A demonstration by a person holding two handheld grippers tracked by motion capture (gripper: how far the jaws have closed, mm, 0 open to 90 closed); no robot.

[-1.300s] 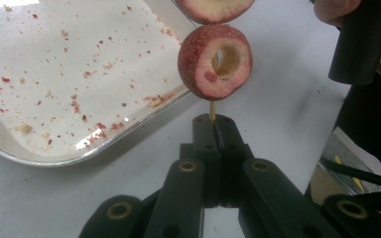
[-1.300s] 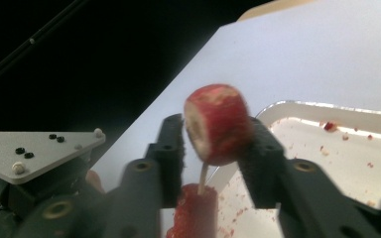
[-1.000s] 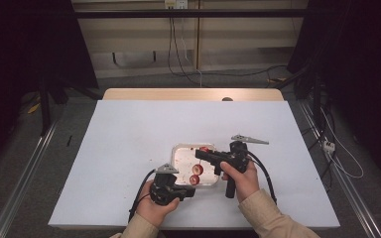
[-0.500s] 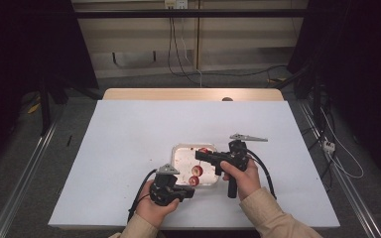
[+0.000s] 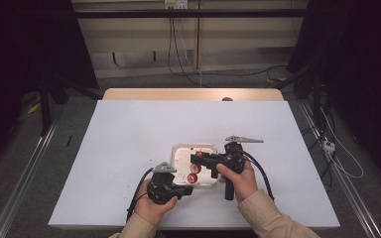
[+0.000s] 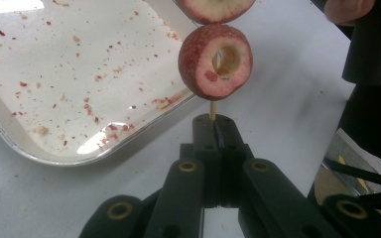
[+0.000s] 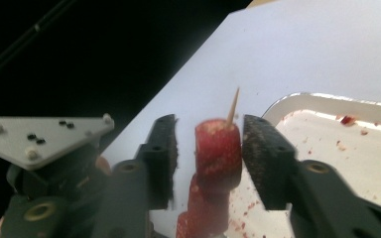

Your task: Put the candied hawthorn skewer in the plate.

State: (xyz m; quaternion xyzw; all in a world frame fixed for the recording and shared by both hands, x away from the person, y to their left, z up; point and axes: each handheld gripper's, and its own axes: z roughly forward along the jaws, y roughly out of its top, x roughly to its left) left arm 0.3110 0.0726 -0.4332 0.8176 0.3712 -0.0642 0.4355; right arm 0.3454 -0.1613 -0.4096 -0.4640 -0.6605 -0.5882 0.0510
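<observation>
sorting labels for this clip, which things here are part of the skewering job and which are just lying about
In the job:
- wooden skewer, pinched by the left tool
- cored red fruit pieces threaded on it
- right tool, jaws just opened, either side of the top piece
- metal tray with crumbs

Lying about:
- cables on the floor beyond the table
- small dark thing at the table's far edge

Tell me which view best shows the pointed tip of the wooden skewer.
The right gripper view: the skewer tip pokes up bare above the top fruit slice. The left gripper view shows the skewer's other end, clamped in the left hand-held gripper. In the high view the skewer is too small to tell.
</observation>
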